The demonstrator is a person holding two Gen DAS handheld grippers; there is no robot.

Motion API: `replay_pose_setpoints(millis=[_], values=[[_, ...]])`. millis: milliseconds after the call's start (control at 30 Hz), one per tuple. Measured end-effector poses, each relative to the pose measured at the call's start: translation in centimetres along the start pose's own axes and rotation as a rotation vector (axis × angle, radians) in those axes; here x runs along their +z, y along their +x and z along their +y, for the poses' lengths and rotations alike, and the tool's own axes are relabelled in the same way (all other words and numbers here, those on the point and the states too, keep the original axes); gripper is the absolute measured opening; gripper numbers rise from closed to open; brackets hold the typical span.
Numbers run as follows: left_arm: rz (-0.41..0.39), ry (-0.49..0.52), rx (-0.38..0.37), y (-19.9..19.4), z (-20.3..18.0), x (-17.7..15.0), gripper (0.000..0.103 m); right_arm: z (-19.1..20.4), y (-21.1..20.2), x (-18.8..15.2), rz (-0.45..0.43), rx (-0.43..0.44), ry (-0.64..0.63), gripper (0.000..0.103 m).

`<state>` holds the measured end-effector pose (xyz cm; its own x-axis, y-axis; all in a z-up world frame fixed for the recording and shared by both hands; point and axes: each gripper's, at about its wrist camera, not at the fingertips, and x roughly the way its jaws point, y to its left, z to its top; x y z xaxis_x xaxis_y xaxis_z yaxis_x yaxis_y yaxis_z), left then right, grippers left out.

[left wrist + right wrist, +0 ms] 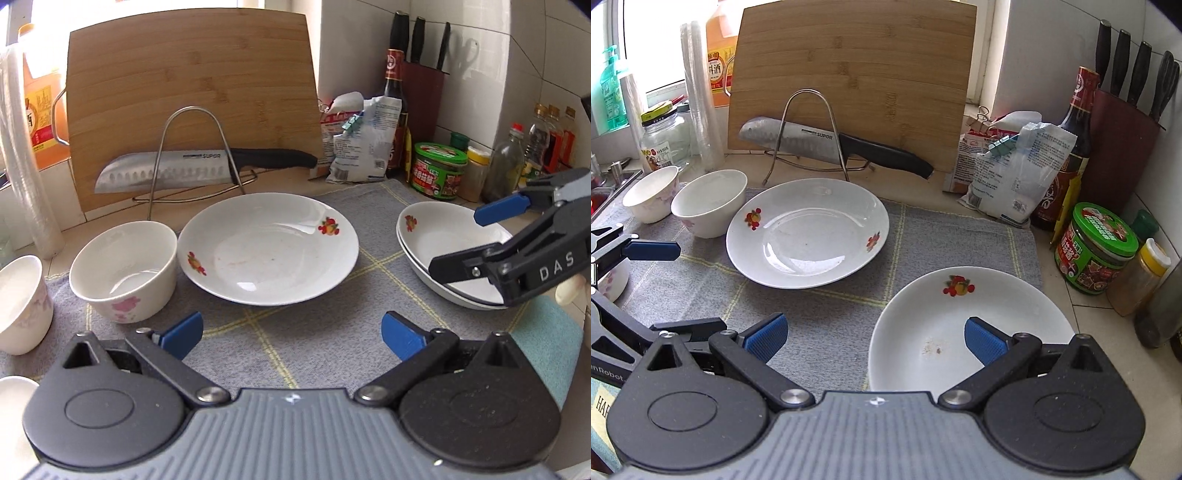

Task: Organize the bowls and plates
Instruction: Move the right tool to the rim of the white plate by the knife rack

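At lower centre of each wrist view, left tongs [291, 334] and right tongs [873, 338] gape empty; right tongs hover over stacked plates [923, 314].

White fruit-print plate [267, 254] upright on grey mat, bowl [123, 269] beside.
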<state>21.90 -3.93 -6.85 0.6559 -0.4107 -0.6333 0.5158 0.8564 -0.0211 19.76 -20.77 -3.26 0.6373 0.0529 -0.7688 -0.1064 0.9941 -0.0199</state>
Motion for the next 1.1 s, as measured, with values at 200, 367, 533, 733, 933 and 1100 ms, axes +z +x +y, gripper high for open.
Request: replay_pose_setpoints(millis=[200, 367, 533, 733, 933, 1100], values=[[0.002, -0.002, 0.018, -0.8, 1.6, -0.3, 0.102, 3.0, 0.6, -0.3, 0.006, -0.001, -0.083, 0.103], [0.021, -0.034, 0.059, -1.4, 1.9, -0.8, 0.102, 3.4, 1.4, 0.2, -0.004, 0.051, -0.129, 0.103], [0.055, -0.068, 0.128, -1.5, 1.4, -0.5, 0.102, 2.6, 2.5, 0.9, -0.032, 0.111, -0.178, 0.103], [0.106, -0.079, 0.172, -2.0, 1.1, 0.2, 0.102, 1.4, 3.7, 1.6, -0.04, 0.188, -0.176, 0.103], [0.15, -0.054, 0.149, -2.5, 1.1, 0.7, 0.102, 1.3, 4.5, 1.8, -0.038, 0.223, -0.206, 0.103], [0.155, 0.026, 0.104, -1.5, 0.9, 1.4, 0.102, 1.0, 4.4, 1.6, -0.033, 0.206, -0.22, 0.103]])
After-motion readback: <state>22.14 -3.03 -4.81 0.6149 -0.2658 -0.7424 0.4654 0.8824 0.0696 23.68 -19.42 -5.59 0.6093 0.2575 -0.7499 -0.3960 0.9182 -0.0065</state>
